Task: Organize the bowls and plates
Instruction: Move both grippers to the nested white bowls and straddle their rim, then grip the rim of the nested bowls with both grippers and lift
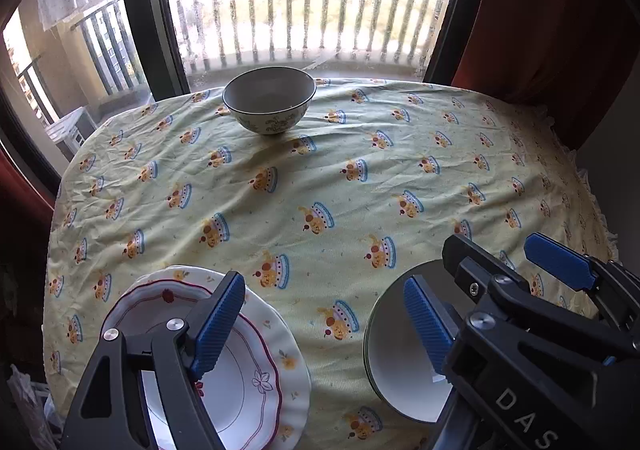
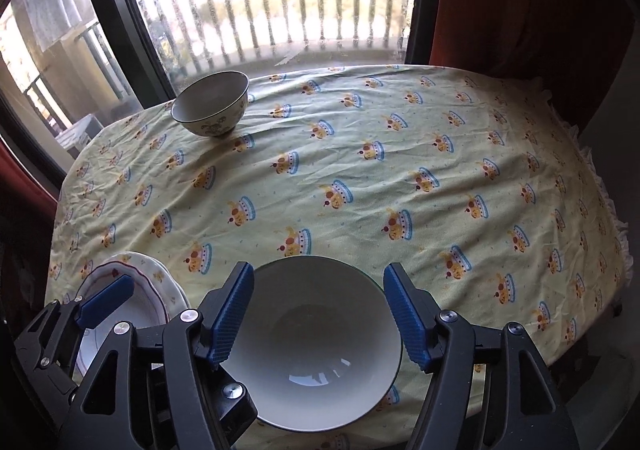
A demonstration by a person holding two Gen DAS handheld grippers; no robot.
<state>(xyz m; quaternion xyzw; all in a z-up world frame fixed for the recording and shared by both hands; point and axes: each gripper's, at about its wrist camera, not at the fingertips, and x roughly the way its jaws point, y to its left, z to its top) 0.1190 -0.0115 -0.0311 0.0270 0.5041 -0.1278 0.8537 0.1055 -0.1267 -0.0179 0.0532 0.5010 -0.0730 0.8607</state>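
Note:
A white bowl [image 2: 320, 354] with a thin dark rim sits on the tablecloth near the front edge. My right gripper [image 2: 320, 314] hangs open just above it, one pad over each side of the rim, touching nothing. Left of it, a white deep plate [image 1: 244, 390] with a red line lies on a cream flowered plate [image 1: 290, 364]. My left gripper [image 1: 323, 324] is open, its left finger over these plates and its right finger in front of the white bowl [image 1: 396, 378]; only cloth shows between them. A floral-patterned bowl [image 1: 269, 101] stands upright at the far edge.
The table [image 1: 380, 177] wears a wrinkled yellow cloth printed with crowns. Behind its far edge is a glass balcony door with a dark frame [image 1: 160, 29]. A red curtain [image 1: 544, 17] hangs at the back right. The cloth's frilled edge [image 2: 616, 217] drops off on the right.

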